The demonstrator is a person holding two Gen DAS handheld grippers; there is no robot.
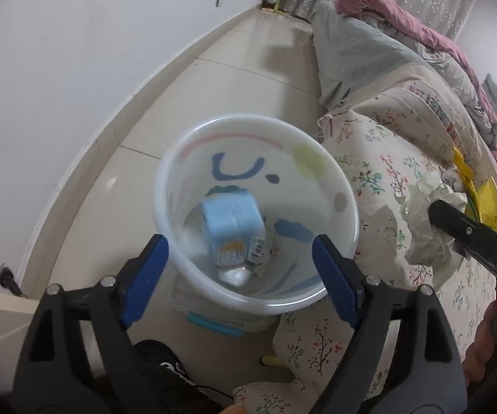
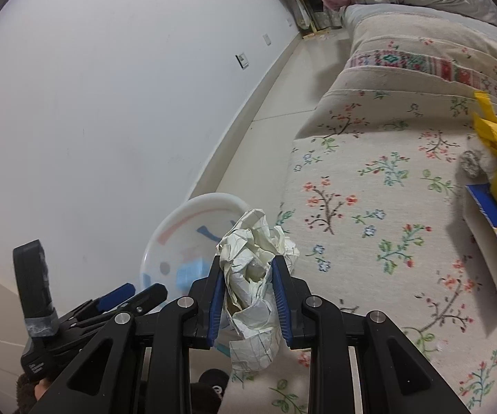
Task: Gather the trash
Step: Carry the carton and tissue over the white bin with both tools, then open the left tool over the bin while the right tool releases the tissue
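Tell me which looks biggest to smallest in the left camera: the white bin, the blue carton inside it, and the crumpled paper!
1. White bin
2. Crumpled paper
3. Blue carton

The paper and carton look close in size, and the carton lies deeper down, so that order is unsure.

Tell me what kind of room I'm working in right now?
Most likely a bedroom or living room in a home: a floral-covered bed or sofa piled with pink bedding, a tiled floor, and a small white trash bin standing beside it by a plain wall.
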